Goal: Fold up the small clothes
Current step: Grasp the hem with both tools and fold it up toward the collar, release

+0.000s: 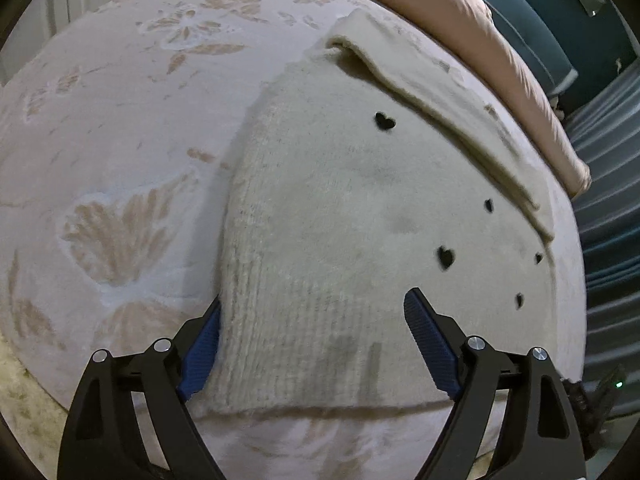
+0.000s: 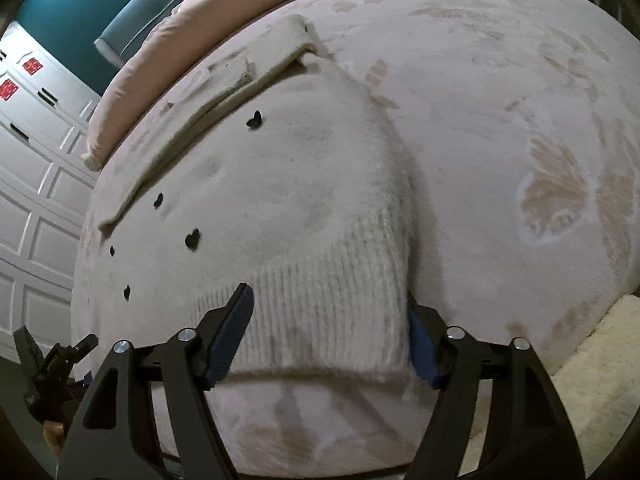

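Observation:
A cream knit sweater (image 1: 340, 208) with small black hearts lies flat on a pale floral bed cover (image 1: 120, 128), one sleeve folded along its far side. My left gripper (image 1: 316, 332) is open, its jaws straddling the ribbed hem at the sweater's left corner. In the right wrist view the same sweater (image 2: 280, 200) lies ahead. My right gripper (image 2: 332, 328) is open, its jaws straddling the ribbed hem at the right corner. The left gripper (image 2: 52, 364) shows at the lower left of the right wrist view.
A pink duvet (image 1: 500, 52) is bunched along the far edge of the bed, with a teal headboard (image 1: 540, 8) behind it. White panelled wardrobe doors (image 2: 36, 184) stand at the left. A cream fluffy rug (image 2: 600, 360) lies beside the bed.

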